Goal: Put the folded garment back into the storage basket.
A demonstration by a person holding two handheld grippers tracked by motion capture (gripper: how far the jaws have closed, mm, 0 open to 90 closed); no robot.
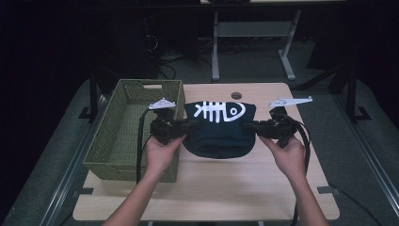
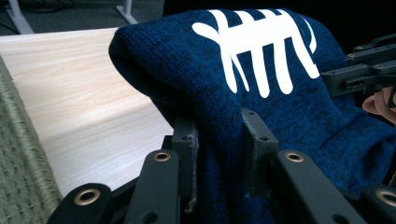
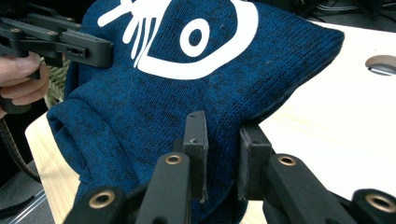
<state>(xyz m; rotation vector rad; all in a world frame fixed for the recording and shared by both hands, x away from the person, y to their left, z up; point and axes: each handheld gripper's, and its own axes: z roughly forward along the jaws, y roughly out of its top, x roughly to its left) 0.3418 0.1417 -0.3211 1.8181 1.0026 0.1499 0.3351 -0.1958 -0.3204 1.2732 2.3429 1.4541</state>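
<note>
Knitwear, a blue fish-bone sweater point(image 1: 219, 129), hangs above the table point(image 1: 207, 193) between us: left hand-held gripper point(image 1: 188, 126) and right hand-held gripper point(image 1: 248, 126) each pinch an edge. We should lift evenly toward the basket point(image 1: 123, 141).

This looks like a lab or test room rather than a home. A plain wooden table point(image 1: 207, 193) stands alone on grey carpet point(image 1: 37, 155) in a dark room. Behind the table are the white metal legs of a desk point(image 1: 215, 47), with loose cables point(image 1: 169, 59) on the floor to their left. Metal rails point(image 1: 70, 174) run along both sides of the table
</note>
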